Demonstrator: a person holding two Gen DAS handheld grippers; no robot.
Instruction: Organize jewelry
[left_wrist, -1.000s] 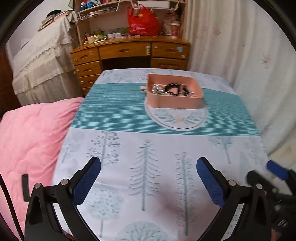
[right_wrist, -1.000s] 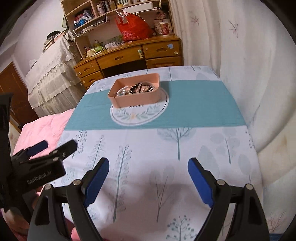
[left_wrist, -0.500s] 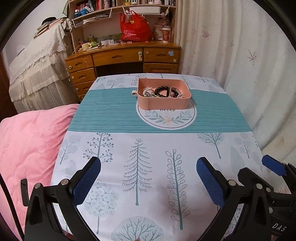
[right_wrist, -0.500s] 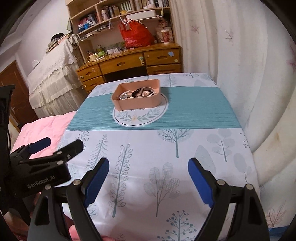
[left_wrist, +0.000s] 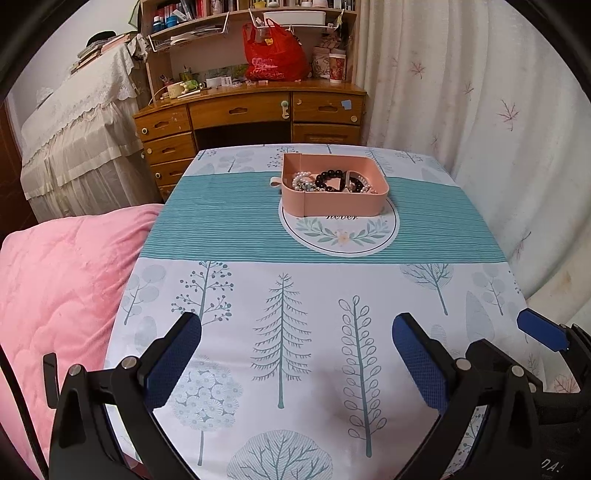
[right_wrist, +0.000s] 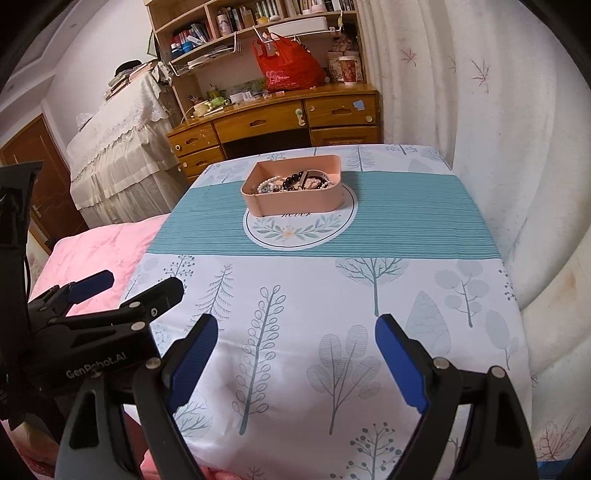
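- Jaws of both tools stood wide apart and held nothing: the left gripper (left_wrist: 295, 360) and the right gripper (right_wrist: 295, 356) hovered low over the near end of the surface (left_wrist: 461, 236), which was covered by a white cloth printed with trees and a teal striped band.
- Well beyond them, a shallow pink plastic tray with rounded corners (left_wrist: 343, 205) (right_wrist: 295, 201) sat on the cloth's round leaf-wreath emblem, on the teal band.
- Inside the tray lay the jewelry, all of it in one heap: a white pearl strand (left_wrist: 301, 179) touching a dark bead bracelet (left_wrist: 330, 174), with more pieces behind a partition that could not be told apart.
- Nothing lay loose on the cloth, so the scene fitted either a jumble awaiting sorting or pieces gathered into the tray.
- Any pick there would have called for a slow approach from above, closing on a single strand well clear of the tray wall, since beads tangle and drag their neighbours.
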